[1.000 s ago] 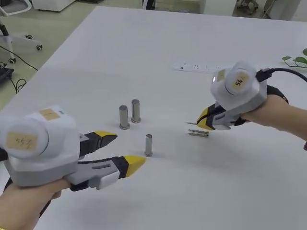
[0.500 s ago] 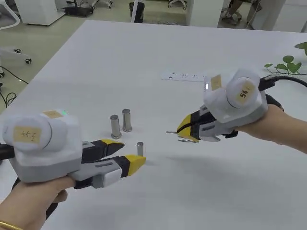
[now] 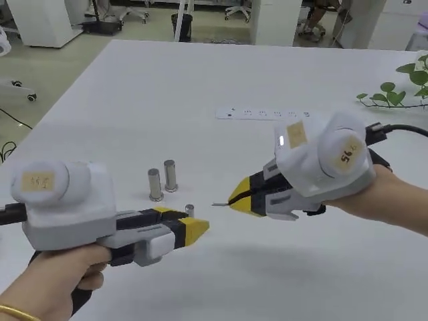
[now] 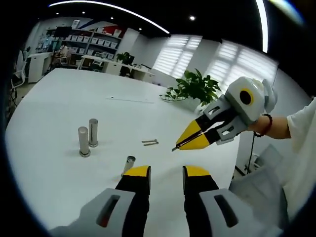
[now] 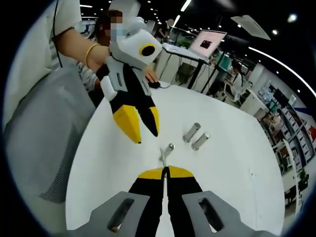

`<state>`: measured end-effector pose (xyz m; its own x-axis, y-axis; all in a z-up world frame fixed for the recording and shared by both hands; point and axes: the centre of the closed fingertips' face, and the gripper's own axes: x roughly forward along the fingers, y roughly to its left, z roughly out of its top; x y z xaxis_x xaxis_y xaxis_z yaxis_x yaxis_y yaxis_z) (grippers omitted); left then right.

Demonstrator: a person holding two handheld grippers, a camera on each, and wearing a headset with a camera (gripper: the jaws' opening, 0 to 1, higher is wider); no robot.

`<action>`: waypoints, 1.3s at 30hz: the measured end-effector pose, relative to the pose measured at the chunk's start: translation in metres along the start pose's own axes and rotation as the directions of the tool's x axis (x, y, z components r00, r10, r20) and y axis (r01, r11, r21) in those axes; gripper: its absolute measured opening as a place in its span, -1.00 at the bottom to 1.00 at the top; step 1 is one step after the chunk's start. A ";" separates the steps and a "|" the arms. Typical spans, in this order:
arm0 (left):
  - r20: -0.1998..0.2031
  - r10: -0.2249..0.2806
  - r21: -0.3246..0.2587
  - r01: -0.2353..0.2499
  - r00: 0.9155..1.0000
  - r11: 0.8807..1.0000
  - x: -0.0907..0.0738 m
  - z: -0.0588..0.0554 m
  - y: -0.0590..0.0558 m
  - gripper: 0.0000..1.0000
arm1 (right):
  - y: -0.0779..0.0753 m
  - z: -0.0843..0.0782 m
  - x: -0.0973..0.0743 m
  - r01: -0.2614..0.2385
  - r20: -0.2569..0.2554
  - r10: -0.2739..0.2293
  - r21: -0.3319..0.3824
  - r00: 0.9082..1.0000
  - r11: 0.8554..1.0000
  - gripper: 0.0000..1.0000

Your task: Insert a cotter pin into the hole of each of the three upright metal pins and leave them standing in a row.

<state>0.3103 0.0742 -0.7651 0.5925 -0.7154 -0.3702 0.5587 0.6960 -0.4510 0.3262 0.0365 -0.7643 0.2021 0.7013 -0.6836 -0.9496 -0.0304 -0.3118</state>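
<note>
Nearest the person, the left gripper (image 3: 184, 221) was held low over the white workbench (image 3: 200, 80), its yellow-tipped jaws parted by a moderate gap with nothing between them, as the left gripper view (image 4: 167, 173) showed plainly. Just ahead of its tips stood a grey cylindrical metal pin (image 3: 189, 210), partly hidden behind the upper jaw in the head view; whether the jaw touched it could not be told. Facing it from the other side, the right gripper (image 3: 234, 198) was pinched closed on a thin silver cotter pin (image 3: 219, 203), whose free end poked out beyond the tips towards the grey cylindrical metal pin, near it but apart. The right gripper view (image 5: 165, 173) showed the cotter pin (image 5: 163, 157) aimed along the jaws at that metal pin (image 5: 169, 148). Farther back, two more grey metal pins (image 3: 155, 184) (image 3: 170, 175) stood upright just beside each other. In the left gripper view, spare cotter pins (image 4: 150, 142) lay flat on the bench beyond them. Farther off lay a white power strip (image 3: 264, 114), and a green leafy plant (image 3: 401, 87) sat at the far edge.
</note>
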 end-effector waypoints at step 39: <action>0.062 -0.140 -0.269 0.152 0.988 0.951 0.013 -0.002 -0.026 -0.98 | 0.025 0.014 0.000 -0.018 0.031 0.020 -0.052 0.999 0.999 -0.96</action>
<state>0.3024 0.0467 -0.7602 0.5433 -0.8009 -0.2518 0.4653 0.5369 -0.7037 0.2986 0.0459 -0.7628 0.1758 0.7225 -0.6687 -0.9395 -0.0797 -0.3331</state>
